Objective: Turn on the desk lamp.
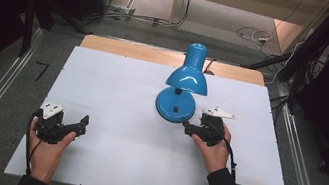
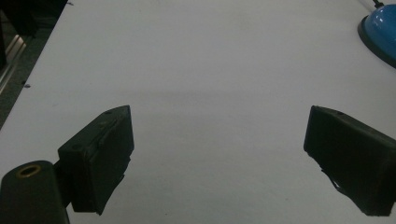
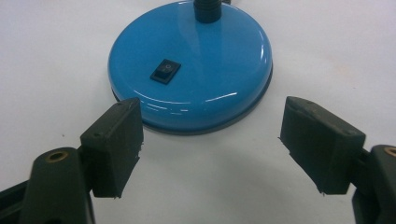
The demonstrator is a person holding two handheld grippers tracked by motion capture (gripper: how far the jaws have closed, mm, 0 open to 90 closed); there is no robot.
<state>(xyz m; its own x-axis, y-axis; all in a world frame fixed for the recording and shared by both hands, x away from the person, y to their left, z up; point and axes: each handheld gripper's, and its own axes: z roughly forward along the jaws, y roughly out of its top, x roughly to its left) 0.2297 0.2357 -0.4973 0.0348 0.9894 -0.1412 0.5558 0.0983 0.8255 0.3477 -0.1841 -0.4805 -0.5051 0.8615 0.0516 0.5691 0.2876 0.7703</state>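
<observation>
One blue lamp (image 1: 181, 87) stands on the white table (image 1: 113, 114), a bit past the middle and toward the far edge. Its round base (image 3: 191, 65) sits flat, and its shade (image 1: 188, 78) hangs over the base. There is one small black switch (image 3: 166, 71) on top of the base. No words can be read on the lamp.

The right gripper (image 3: 210, 140) is just beside the near edge of the base. Its jaws are wide apart and hold nothing.

The left gripper (image 2: 217, 154) is well apart from the lamp, near the left front corner of the table. Its jaws are wide apart too, with bare table between them.

There are two grippers and one lamp.
</observation>
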